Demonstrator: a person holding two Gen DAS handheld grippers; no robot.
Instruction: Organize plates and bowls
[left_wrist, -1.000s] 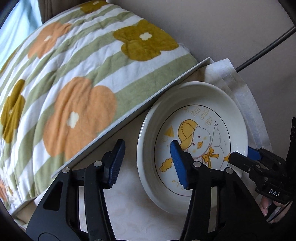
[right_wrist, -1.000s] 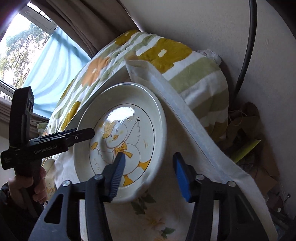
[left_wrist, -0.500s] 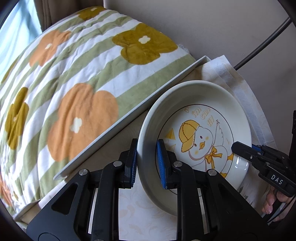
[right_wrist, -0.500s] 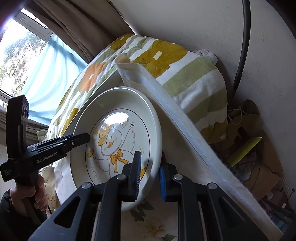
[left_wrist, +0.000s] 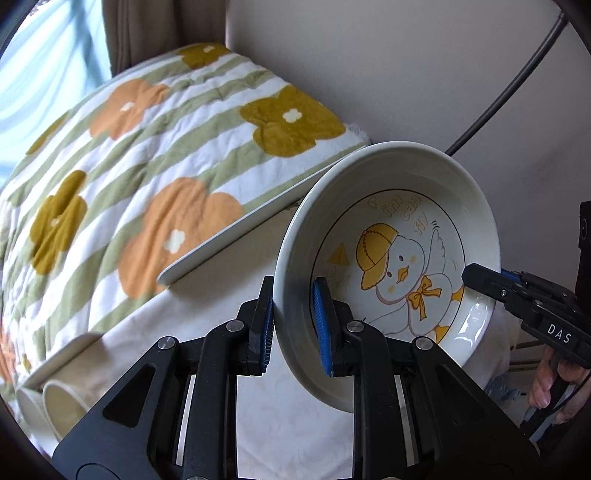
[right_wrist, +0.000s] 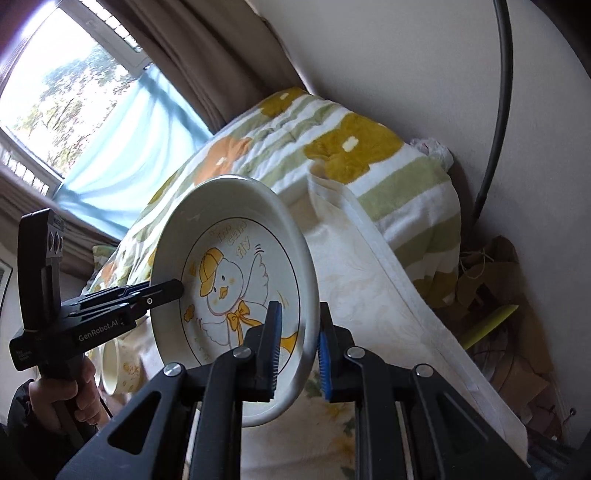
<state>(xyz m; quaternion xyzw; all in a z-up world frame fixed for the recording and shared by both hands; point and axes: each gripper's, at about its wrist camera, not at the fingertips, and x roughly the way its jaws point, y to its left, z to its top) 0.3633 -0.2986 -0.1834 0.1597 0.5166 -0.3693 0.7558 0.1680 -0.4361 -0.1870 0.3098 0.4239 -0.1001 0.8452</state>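
The right gripper (right_wrist: 297, 345) clamps the duck plate's (right_wrist: 236, 280) rim, the left gripper (right_wrist: 173, 290) pinches its opposite rim, the flowered blanket (right_wrist: 369, 170) behind the plate.

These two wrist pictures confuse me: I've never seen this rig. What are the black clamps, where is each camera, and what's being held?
No robot here: a person holds a hand-operated tool in each hand, with a fisheye camera on each looking along its two fingers. In the left wrist view, the left tool is clamped on one side of the duck plate, and the right tool comes in from the right edge. The right wrist view shows the reverse: the right tool grips the opposite rim, with the left tool across from it. Both tools hold the plate tilted above a pale tablecloth. Cream cups lie lower left; a flowered blanket is behind.
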